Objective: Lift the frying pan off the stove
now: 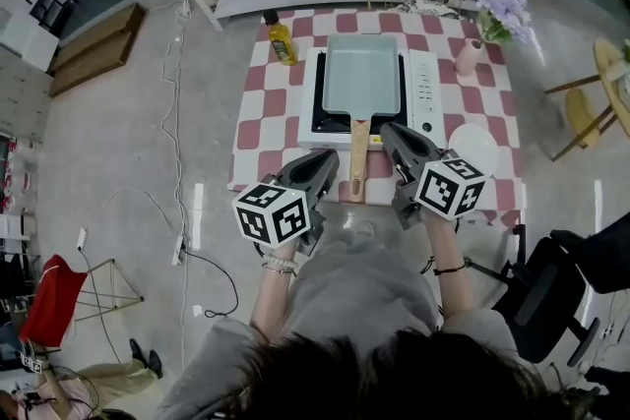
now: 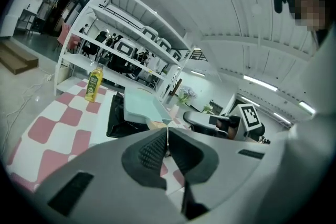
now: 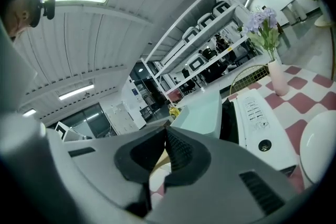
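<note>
Left gripper (image 1: 330,158), right gripper (image 1: 391,133): jaws pressed together, nothing between them. Both point far and slightly down, one just beside each side of the handle (image 1: 359,152).
Pan (image 1: 362,74): sits on the stove (image 1: 425,91), handle pointing near. Probably stiff, fairly heavy and far-weighted. Best hold: the wooden handle, close to the pan body.

Both forearms (image 1: 276,295) reach forward, side by side. The left tongs (image 1: 329,157) and the right tongs (image 1: 390,130) point ahead, tilted slightly down, jaws closed with nothing between them.
</note>
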